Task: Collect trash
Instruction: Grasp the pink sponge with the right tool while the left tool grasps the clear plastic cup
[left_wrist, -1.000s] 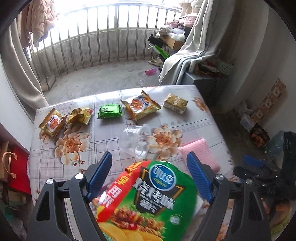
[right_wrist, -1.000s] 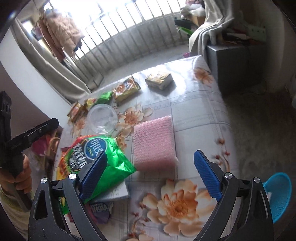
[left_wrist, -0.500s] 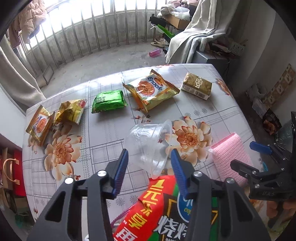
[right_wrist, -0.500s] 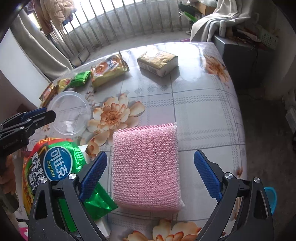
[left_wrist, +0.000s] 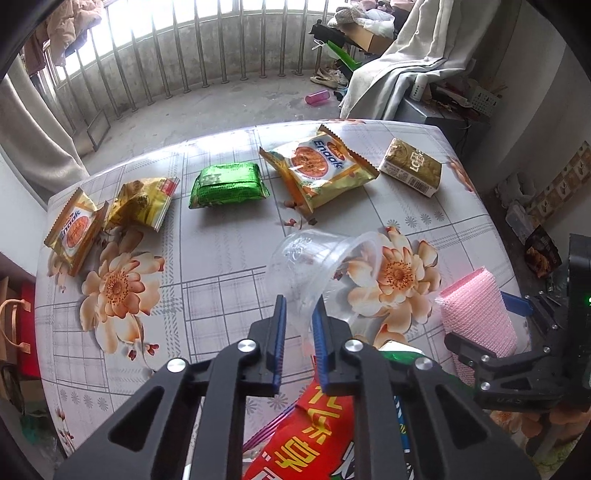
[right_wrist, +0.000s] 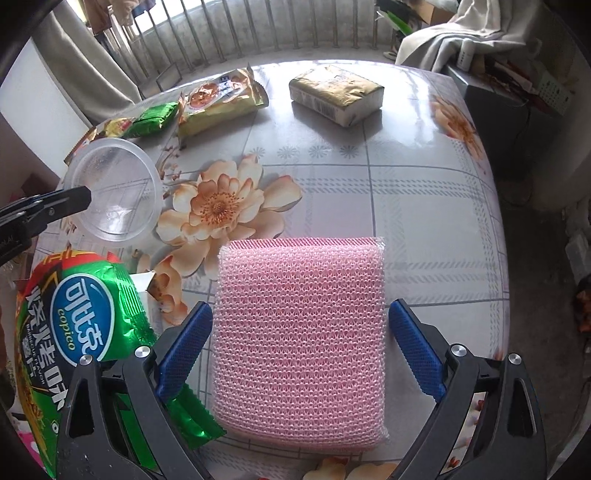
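Table (left_wrist: 229, 258): floral plaid cloth, bearing all items below.

Chip bag (right_wrist: 74, 332): green and red, near edge, partly over a white carton.

Pink mesh pad (right_wrist: 301, 336): flat, between the blue pads of the right gripper (right_wrist: 301, 343); jaws spread wide, neither pad touching it.

Clear plastic cup (left_wrist: 314, 262): tipped on its side by a printed flower; left gripper (left_wrist: 297, 325) has just been closing, jaws pinched on the cup's rim wall.

Snack wrappers along far side: Enook packet (left_wrist: 317, 166), gold box (left_wrist: 412, 170), green packet (left_wrist: 229, 184), two yellow packets (left_wrist: 140, 201) at the left end.
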